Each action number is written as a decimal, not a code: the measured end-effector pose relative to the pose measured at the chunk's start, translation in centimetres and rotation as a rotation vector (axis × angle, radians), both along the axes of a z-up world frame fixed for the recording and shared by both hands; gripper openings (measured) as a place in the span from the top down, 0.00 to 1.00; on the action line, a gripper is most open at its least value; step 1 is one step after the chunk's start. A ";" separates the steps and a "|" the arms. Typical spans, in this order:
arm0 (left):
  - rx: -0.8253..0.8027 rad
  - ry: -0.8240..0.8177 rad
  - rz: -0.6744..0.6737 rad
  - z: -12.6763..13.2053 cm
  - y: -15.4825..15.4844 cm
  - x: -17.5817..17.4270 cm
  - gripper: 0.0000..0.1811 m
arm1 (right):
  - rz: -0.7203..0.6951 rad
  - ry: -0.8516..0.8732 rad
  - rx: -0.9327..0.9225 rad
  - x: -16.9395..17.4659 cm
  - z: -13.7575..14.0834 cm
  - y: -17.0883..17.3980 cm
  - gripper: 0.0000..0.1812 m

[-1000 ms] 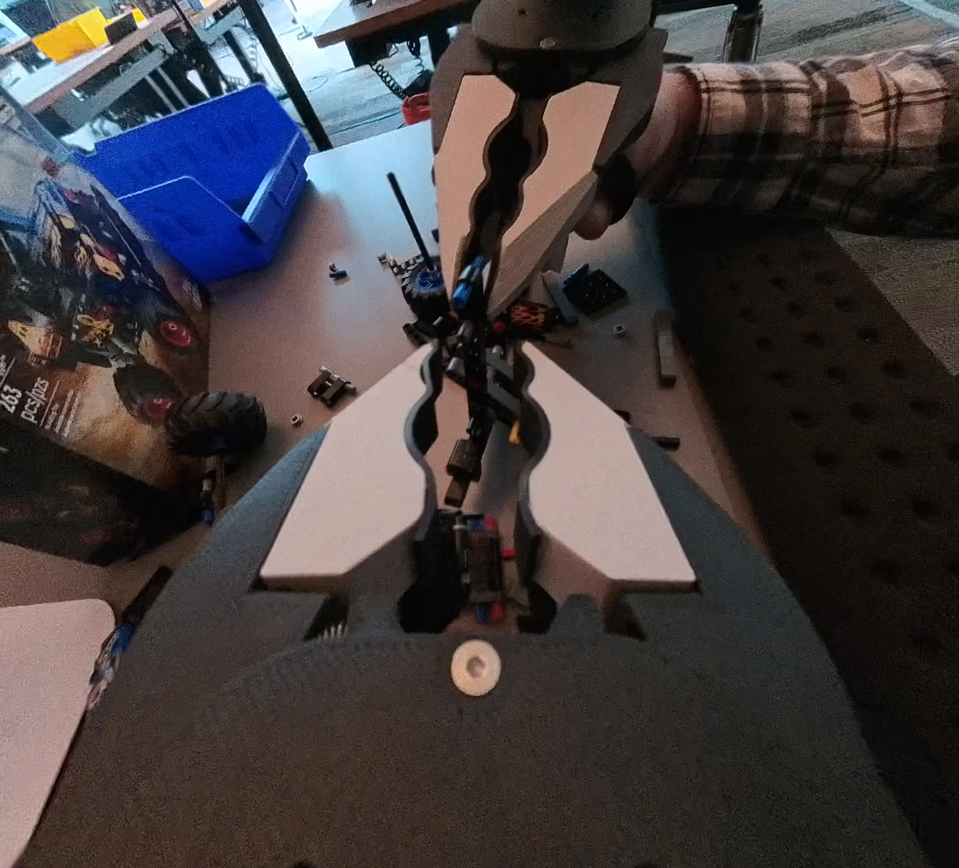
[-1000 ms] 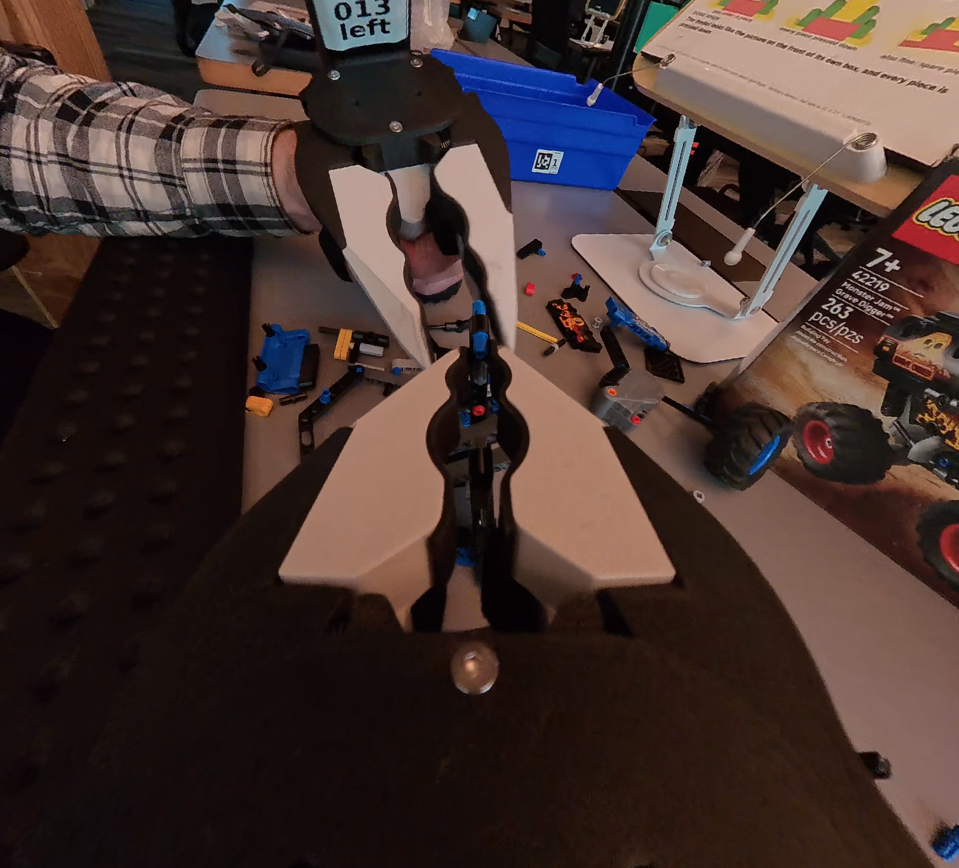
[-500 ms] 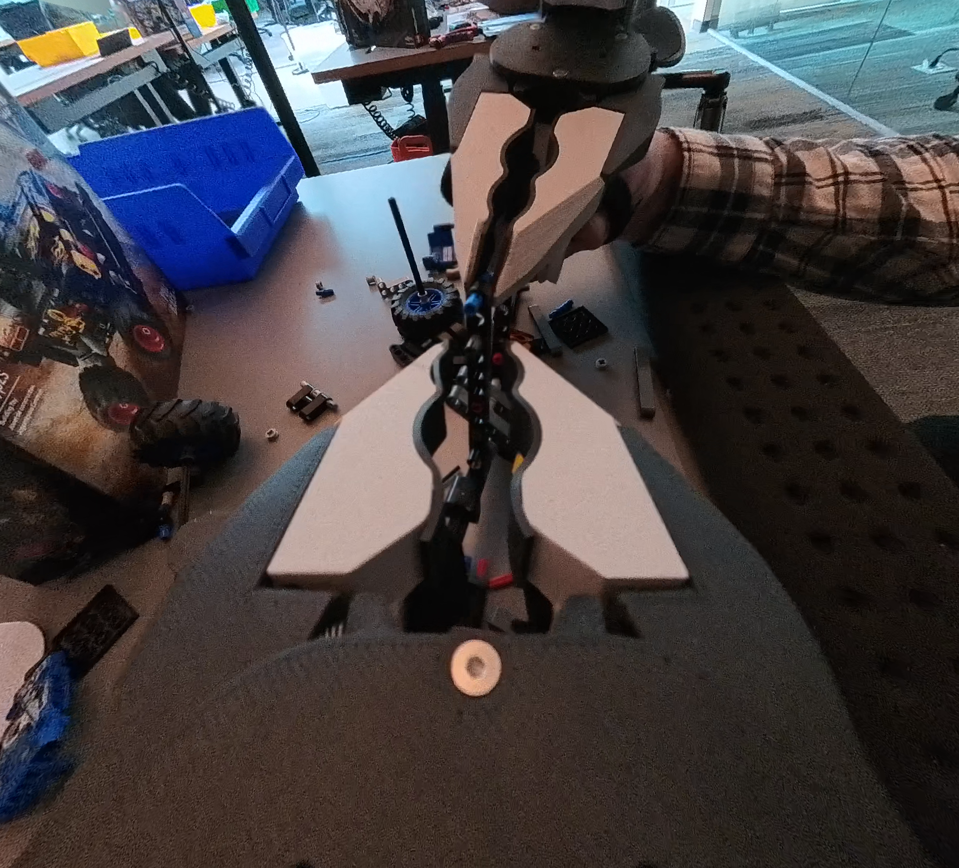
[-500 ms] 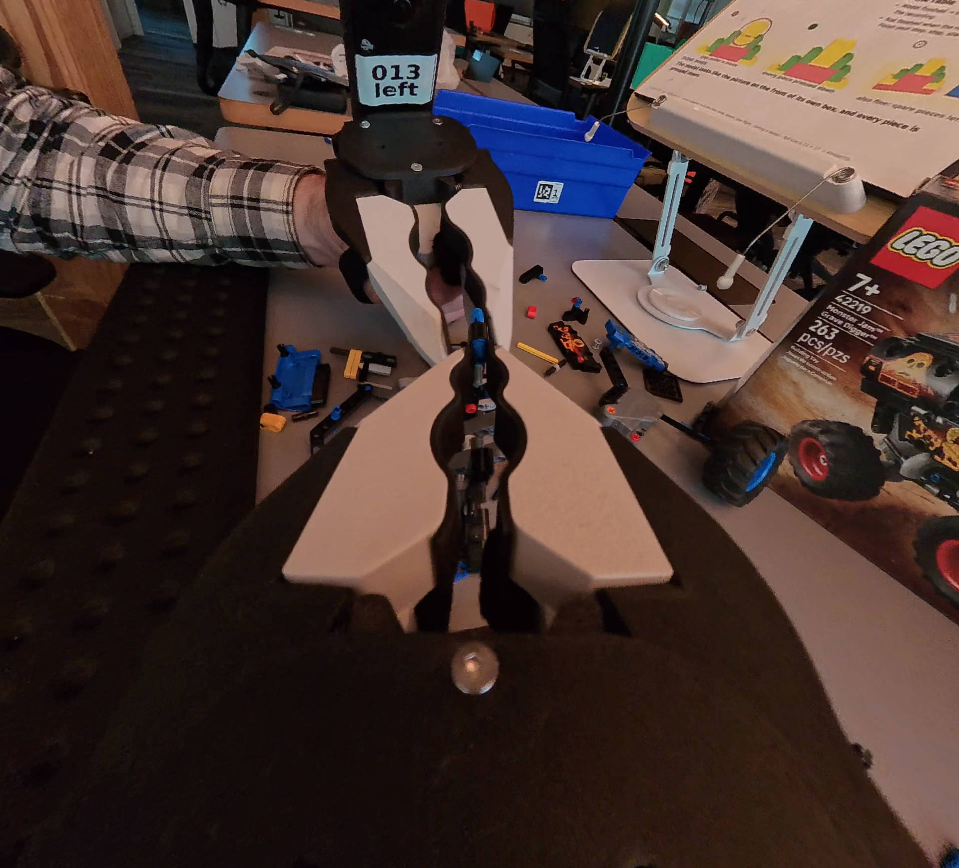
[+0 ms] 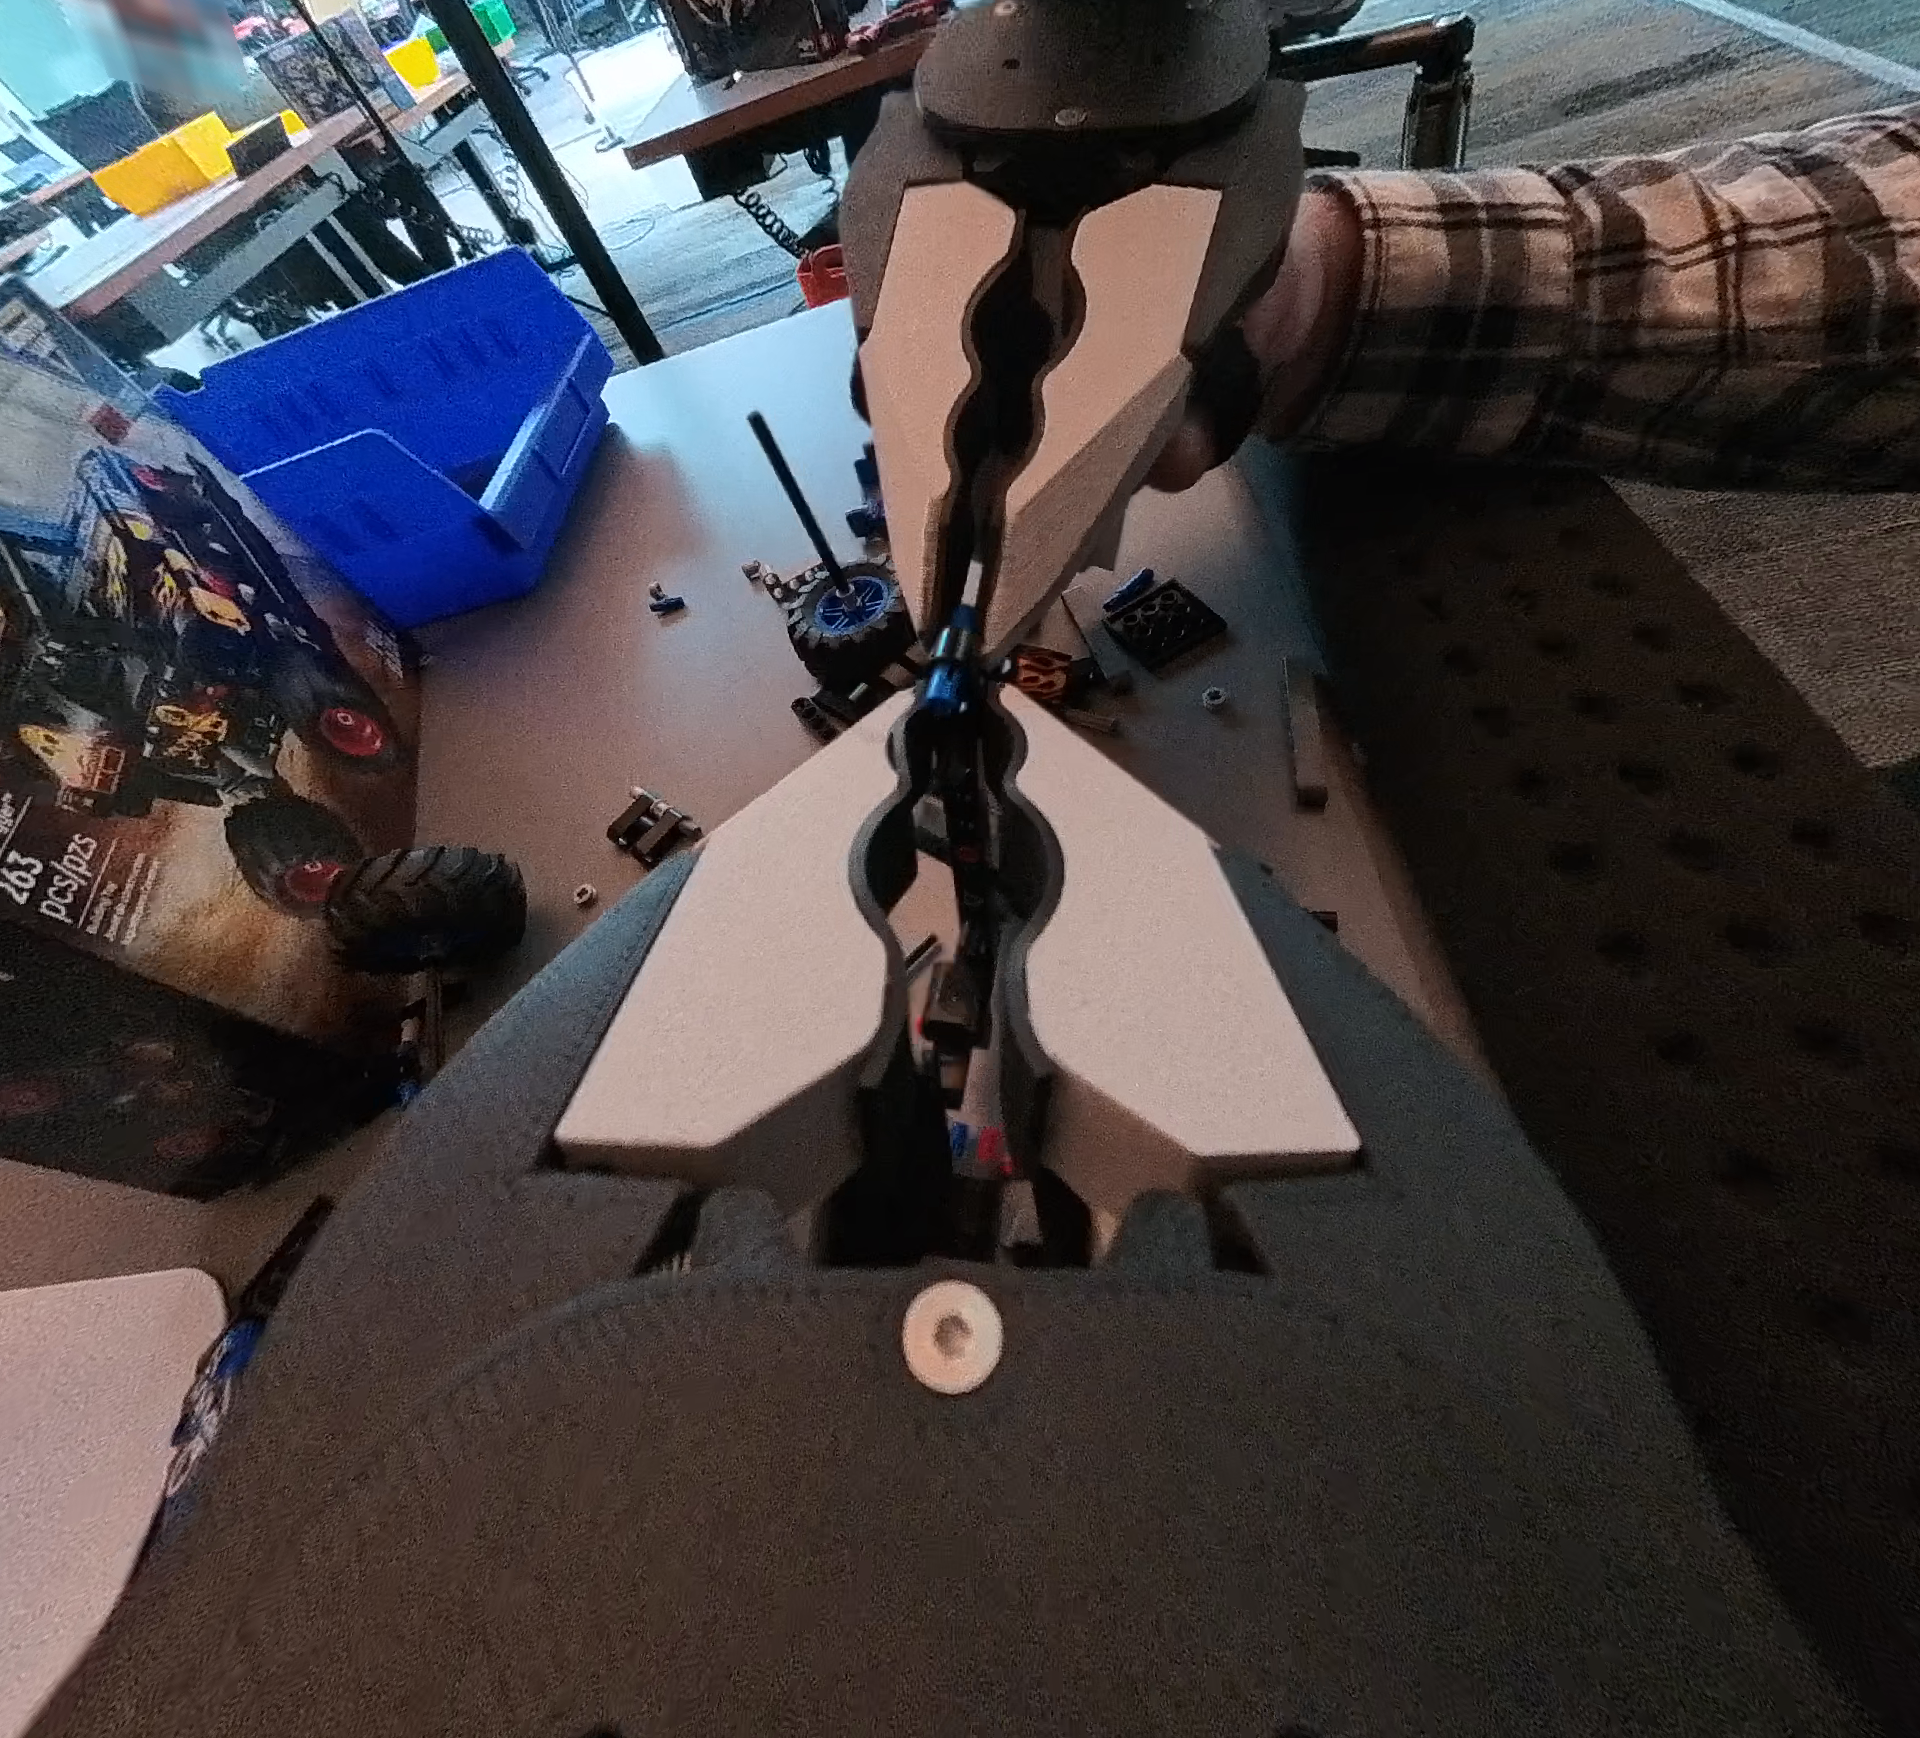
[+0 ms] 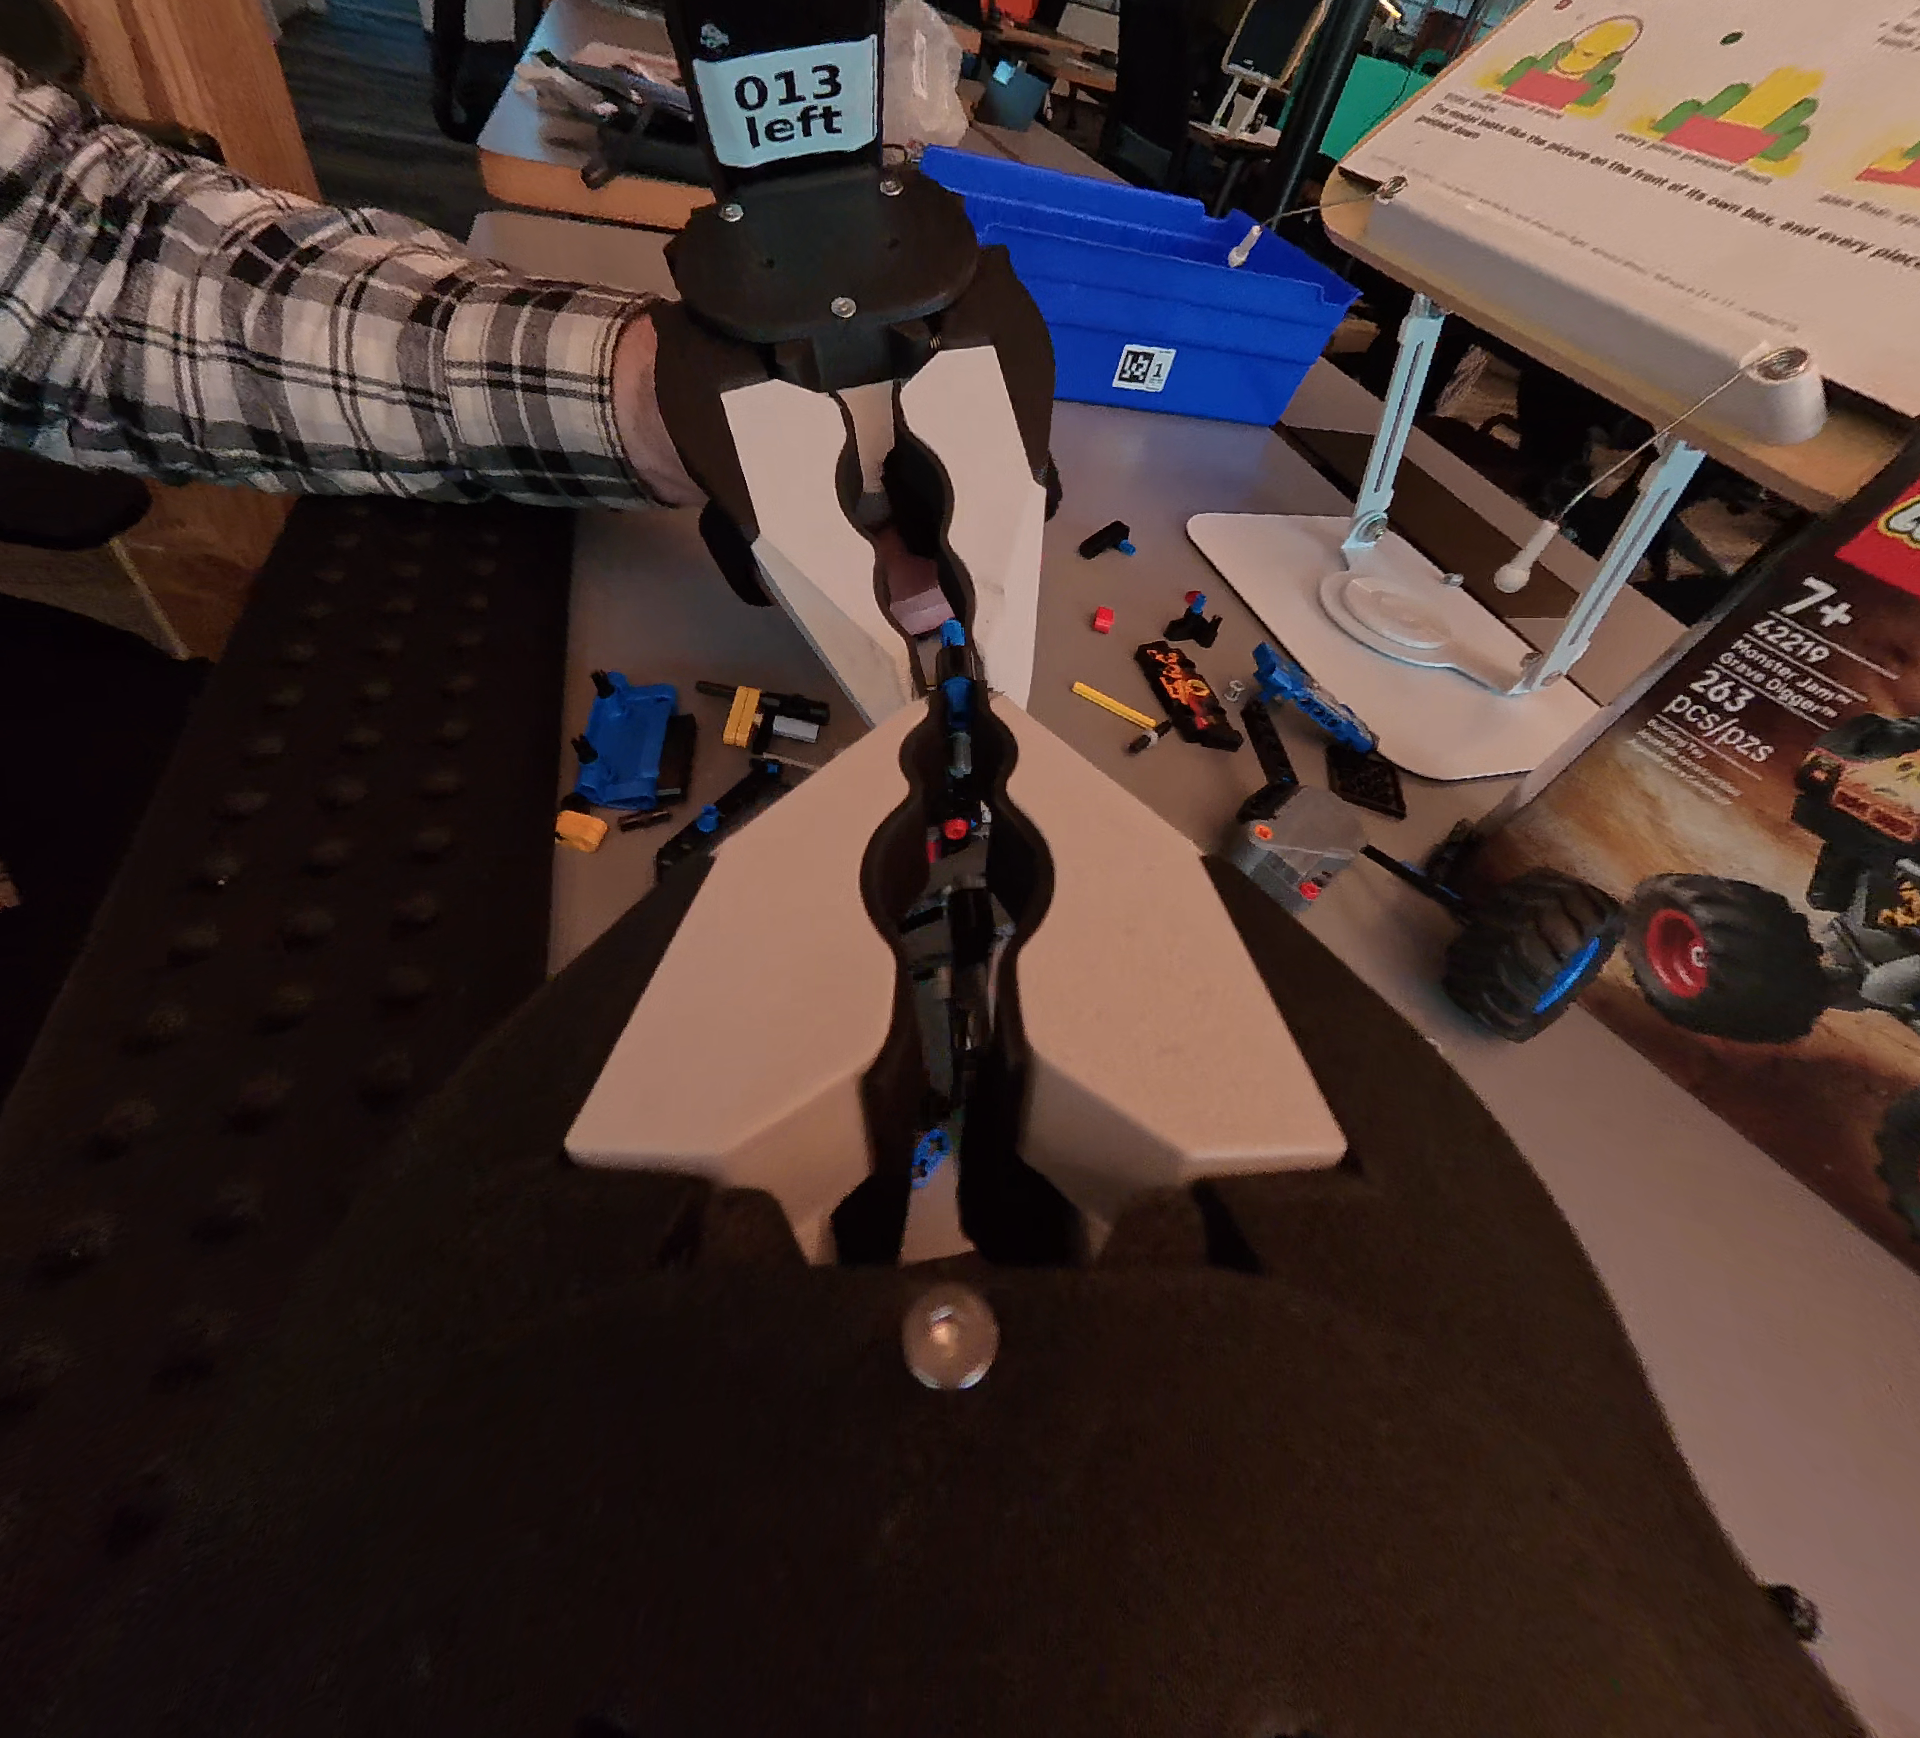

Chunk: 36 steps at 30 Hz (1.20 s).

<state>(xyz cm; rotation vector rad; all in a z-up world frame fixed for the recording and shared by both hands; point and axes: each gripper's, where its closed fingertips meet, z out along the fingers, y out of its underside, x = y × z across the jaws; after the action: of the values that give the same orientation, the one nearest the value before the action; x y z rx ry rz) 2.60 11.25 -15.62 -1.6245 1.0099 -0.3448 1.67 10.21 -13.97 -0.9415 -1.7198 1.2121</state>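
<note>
The left tongs (image 5: 951, 732) are clenched on a slim toy-brick assembly (image 5: 961, 867), black with blue and red bits, which runs lengthwise down the gap between their white fingers (image 5: 769, 950). The right tongs (image 6: 951, 712) meet them tip to tip above the tabletop (image 5: 582, 701) and are clenched too, with brick parts (image 6: 951, 940) lying along their own gap. A blue-collared pin (image 5: 951, 665) spans the spot where the two pairs of tips meet (whether both grip one assembly or two joined pieces, I cannot tell). A hand in a plaid sleeve (image 5: 1600, 306) holds each tool.

On the tabletop just beyond the tips stands a small black wheel with a blue hub (image 5: 847, 618), a thin black rod (image 5: 795, 514) rising from it. A larger black tyre (image 5: 426, 899) lies at the foot of the toy box (image 5: 177, 712), which stands beside a blue bin (image 5: 405, 452). Loose pieces are scattered about: a black studded plate (image 5: 1164, 623), a blue block (image 6: 623, 738), a yellow piece (image 6: 740, 714), a small red brick (image 6: 1103, 618) and a flame-printed black tile (image 6: 1184, 691). A white stand (image 6: 1392, 608) holds a printed sheet (image 6: 1662, 130) at an angle near the box.
</note>
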 end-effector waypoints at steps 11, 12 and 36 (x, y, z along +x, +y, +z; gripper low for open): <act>0.059 -0.267 -0.045 4.9 -1.1 1.2 0.98 | 0.034 0.180 -0.075 1.3 3.9 -0.5 0.99; 0.052 -0.283 -0.048 5.0 -1.1 1.3 0.98 | 0.037 0.183 -0.077 1.4 3.9 -0.5 0.99; -0.054 -0.393 -0.012 3.2 0.5 -2.8 0.98 | -0.113 -0.001 0.003 0.5 -0.3 2.4 0.88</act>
<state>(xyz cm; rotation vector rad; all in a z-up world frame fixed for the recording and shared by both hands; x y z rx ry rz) -0.15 11.74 -12.42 -1.5209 0.7154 -0.6756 2.13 12.63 -14.24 -1.0237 -1.6458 1.1353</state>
